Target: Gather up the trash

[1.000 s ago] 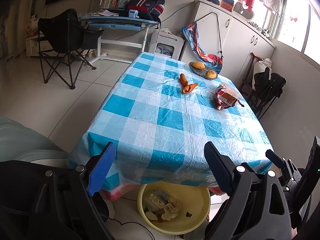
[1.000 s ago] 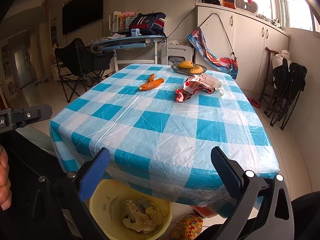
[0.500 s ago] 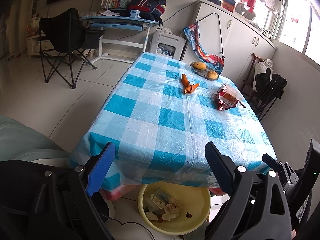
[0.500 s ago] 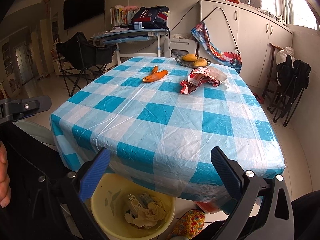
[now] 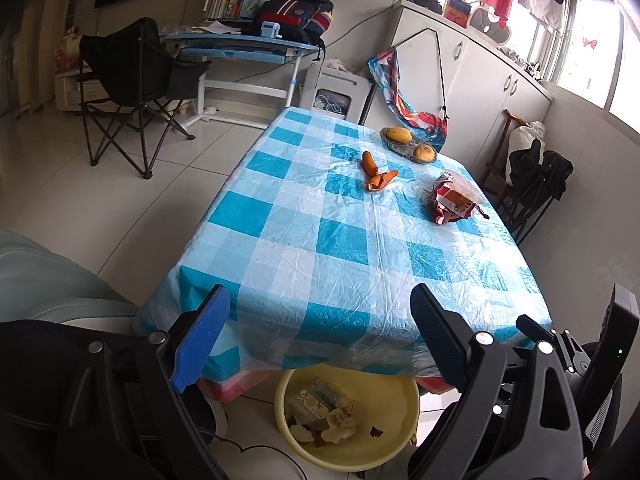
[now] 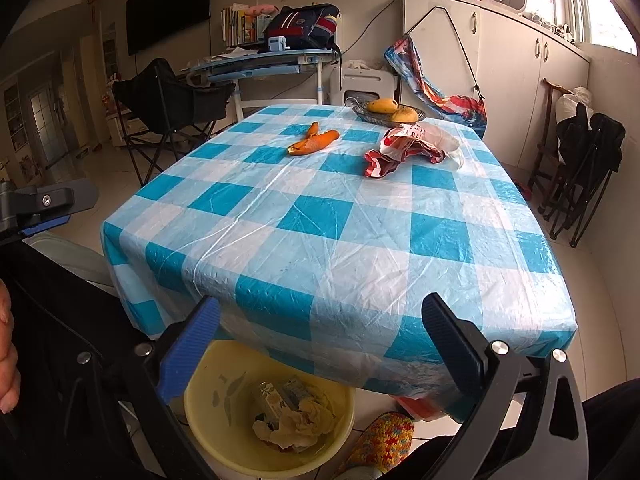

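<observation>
Yellow basin under the desk already holds cartons and crumpled paper, yet orange peel and a red-and-white wrapper lie far off, while left claw and right claw hang wide open, empty.

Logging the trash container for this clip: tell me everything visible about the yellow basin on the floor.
The yellow basin is a round, shallow, plastic-looking tub standing upright on the tiled floor, partly tucked under the near edge of the table. A faint leaf print marks its inner wall. It holds small cartons and crumpled paper. Neither gripper touches it.
</observation>
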Available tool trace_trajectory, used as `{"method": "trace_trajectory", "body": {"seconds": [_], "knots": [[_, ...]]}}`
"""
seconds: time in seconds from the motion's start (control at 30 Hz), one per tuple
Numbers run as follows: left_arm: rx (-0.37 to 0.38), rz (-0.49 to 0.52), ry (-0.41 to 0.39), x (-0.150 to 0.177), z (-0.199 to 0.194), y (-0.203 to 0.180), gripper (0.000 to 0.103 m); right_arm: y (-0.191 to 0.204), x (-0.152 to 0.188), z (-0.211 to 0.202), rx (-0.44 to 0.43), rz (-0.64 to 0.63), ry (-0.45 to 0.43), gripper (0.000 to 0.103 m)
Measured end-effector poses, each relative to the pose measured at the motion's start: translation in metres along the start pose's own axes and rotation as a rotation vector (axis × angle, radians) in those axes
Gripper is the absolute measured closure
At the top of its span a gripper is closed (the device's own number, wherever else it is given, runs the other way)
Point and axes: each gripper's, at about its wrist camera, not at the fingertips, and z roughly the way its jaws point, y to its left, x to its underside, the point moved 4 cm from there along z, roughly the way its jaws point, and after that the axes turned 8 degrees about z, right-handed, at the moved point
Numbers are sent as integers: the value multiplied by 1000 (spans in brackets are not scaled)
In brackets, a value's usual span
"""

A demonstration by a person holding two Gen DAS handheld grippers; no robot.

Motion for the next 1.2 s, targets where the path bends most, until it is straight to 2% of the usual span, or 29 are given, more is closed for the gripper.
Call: {"method": "trace_trajectory", "body": {"seconds": [1.2], "knots": [[0, -23, 12, 1, 2, 0, 14, 0, 8, 10, -2, 8, 56, 6]]}}
